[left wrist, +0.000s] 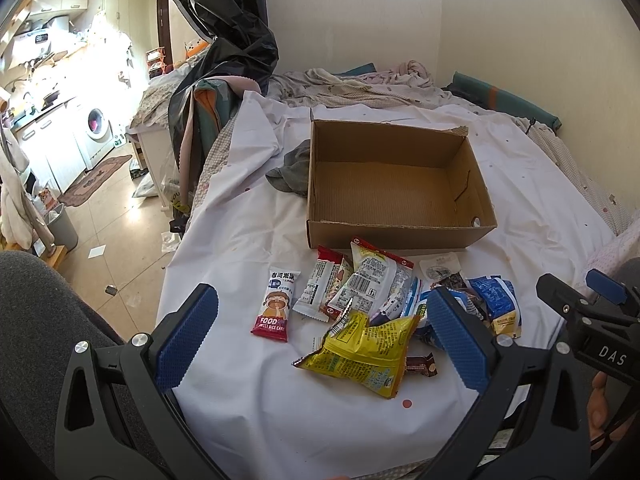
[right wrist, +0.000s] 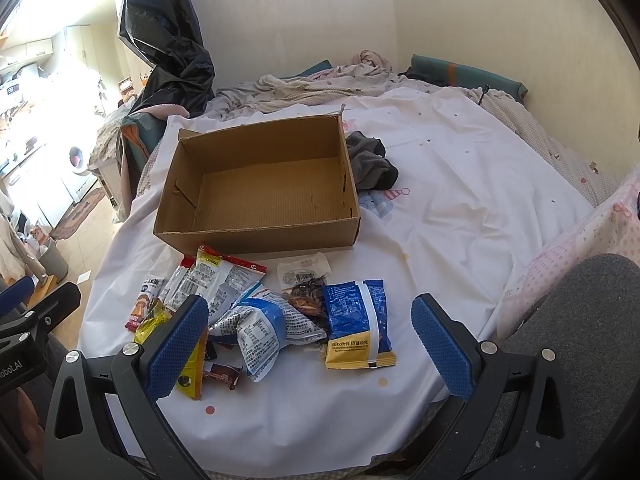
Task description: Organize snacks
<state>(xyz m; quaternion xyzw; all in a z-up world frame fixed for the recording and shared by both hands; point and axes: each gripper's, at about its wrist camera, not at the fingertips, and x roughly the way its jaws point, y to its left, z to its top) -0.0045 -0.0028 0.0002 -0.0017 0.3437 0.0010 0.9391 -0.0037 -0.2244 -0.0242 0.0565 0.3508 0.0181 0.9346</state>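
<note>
A bed covered by a white sheet (left wrist: 248, 412) carried everything. On it, toward the middle, stood an open cardboard box (left wrist: 394, 184), its inside bare, with its near wall facing the bed's near edge. A crumpled grey cloth (right wrist: 370, 166) lay against one side wall of the box.

The snacks lay in a loose heap on the sheet between the box's near wall and the near edge of the bed. The yellow bag (left wrist: 362, 354) lay nearest that edge, partly overlapping other packs. A blue-and-white bag (right wrist: 260, 330) lay beside it, and a blue packet with a yellow band (right wrist: 358, 326) sat at the heap's right end. A white pouch with a red rim (left wrist: 374, 276) rested just below the box wall. A red-and-white rice cake bar (left wrist: 276, 304) lay apart at the left end of the heap, and a small brown wrapper (left wrist: 420, 364) peeked out from under the yellow bag.

The left gripper (left wrist: 320, 336) hovered above the heap with its blue-padded jaws wide apart, holding nothing. The right gripper (right wrist: 310, 344) hung likewise over the blue packs, jaws spread and empty.
</note>
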